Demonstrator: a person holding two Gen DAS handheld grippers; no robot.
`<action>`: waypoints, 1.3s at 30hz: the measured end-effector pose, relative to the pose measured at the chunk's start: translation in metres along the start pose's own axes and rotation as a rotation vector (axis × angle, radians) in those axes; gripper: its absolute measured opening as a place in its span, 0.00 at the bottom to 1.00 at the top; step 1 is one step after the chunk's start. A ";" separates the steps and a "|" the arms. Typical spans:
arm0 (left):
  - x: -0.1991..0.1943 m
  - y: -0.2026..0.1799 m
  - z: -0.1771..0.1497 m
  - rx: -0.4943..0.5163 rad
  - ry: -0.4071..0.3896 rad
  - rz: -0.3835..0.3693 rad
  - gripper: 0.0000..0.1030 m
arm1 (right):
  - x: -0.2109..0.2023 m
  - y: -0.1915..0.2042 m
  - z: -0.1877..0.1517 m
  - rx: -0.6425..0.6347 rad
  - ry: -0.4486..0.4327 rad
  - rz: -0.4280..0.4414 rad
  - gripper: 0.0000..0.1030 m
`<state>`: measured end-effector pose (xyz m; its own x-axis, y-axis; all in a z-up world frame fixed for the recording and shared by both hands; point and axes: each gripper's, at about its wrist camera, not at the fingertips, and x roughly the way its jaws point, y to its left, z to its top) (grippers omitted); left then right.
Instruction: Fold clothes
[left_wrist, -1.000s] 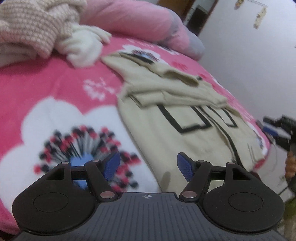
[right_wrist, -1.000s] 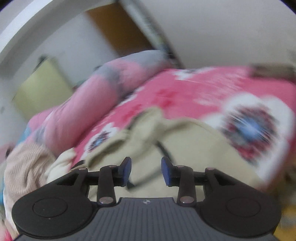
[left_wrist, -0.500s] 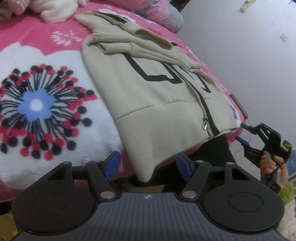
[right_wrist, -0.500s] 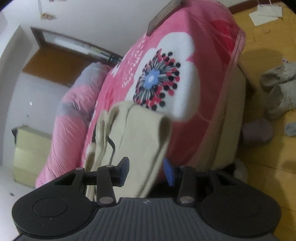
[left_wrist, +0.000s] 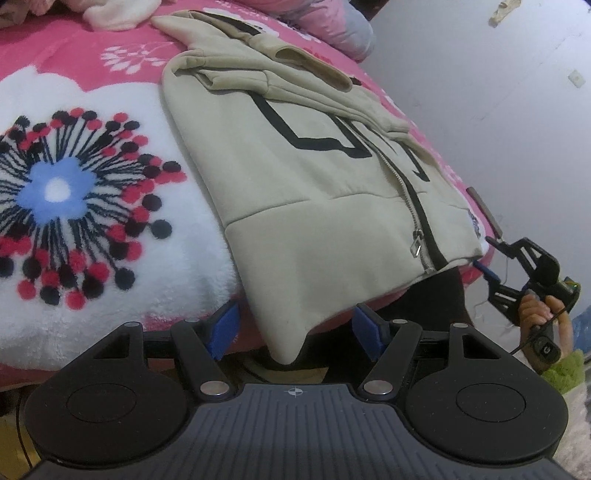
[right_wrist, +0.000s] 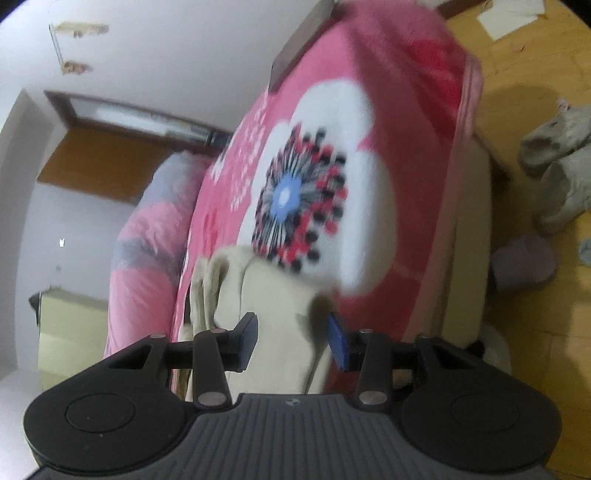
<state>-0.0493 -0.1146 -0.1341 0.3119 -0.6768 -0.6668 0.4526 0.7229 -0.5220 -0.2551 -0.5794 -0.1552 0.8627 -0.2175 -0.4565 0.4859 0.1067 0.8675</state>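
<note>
Beige zip-up fleece hoodie (left_wrist: 317, 177) lies front-up on pink flowered blanket (left_wrist: 74, 74), sleeves folded across chest, hem overhanging blanket edge. Left gripper (left_wrist: 293, 328), right gripper (right_wrist: 291, 341) both gape wide at hem corners, holding nothing. Body fold remains.

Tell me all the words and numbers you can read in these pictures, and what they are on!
None can be read for sure.
Beige hoodie: big black outline shapes across the chest, maybe letters, but folds hide too much to read.
Small blue patch at the hoodie's hem: too small to read.
Button on the right gripper's handle: a power-type symbol, no word.
Pink blanket: only flowers, no writing.
</note>
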 end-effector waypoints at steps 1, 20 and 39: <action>0.000 -0.001 0.000 0.005 -0.002 0.003 0.66 | -0.002 0.000 0.003 0.000 -0.017 -0.002 0.43; 0.002 -0.002 -0.002 0.041 -0.006 -0.006 0.66 | 0.022 -0.008 -0.003 0.053 0.121 0.118 0.62; 0.010 0.000 -0.009 0.069 -0.026 -0.104 0.63 | 0.027 0.006 -0.020 0.005 0.147 0.191 0.60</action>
<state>-0.0543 -0.1204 -0.1456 0.2816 -0.7516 -0.5965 0.5396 0.6381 -0.5493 -0.2262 -0.5652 -0.1664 0.9501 -0.0498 -0.3080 0.3119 0.1274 0.9415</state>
